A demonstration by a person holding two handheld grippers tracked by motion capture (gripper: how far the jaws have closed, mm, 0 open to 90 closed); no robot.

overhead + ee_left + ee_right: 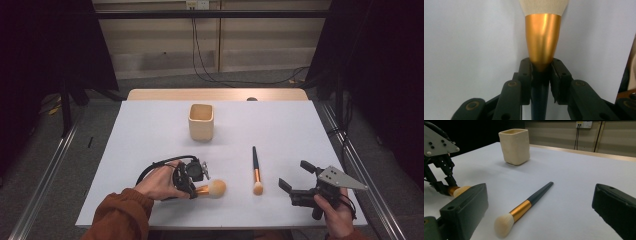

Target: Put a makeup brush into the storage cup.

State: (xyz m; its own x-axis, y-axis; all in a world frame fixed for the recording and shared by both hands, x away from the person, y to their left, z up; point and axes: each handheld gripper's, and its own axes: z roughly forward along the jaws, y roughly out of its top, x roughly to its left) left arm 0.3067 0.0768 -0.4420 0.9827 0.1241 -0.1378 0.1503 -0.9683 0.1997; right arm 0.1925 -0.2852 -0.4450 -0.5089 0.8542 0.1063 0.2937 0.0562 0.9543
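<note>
Down near the front edge of the worktop [150,125], left of its middle, the left gripper [196,186] is clamped on the large brush [212,188]. In the left gripper view its pads [526,75] press on either side of the dark handle just behind the gold ferrule, and the pale bristle head points away from the jaws. From the high view the brush lies low and roughly level along the front edge, its head pointing toward the right side; whether the head touches the surface I cannot tell.

The right gripper [295,176] sits near the front right corner with its jaws standing wide apart and nothing between them. Just ahead of it, between the two grippers, the slim brush [256,171] lies flat on the worktop, its bristles toward the front edge and its dark handle pointing toward the back.

The cream cup [201,121] stands upright around the middle of the worktop, toward the back, well apart from both brushes.
</note>
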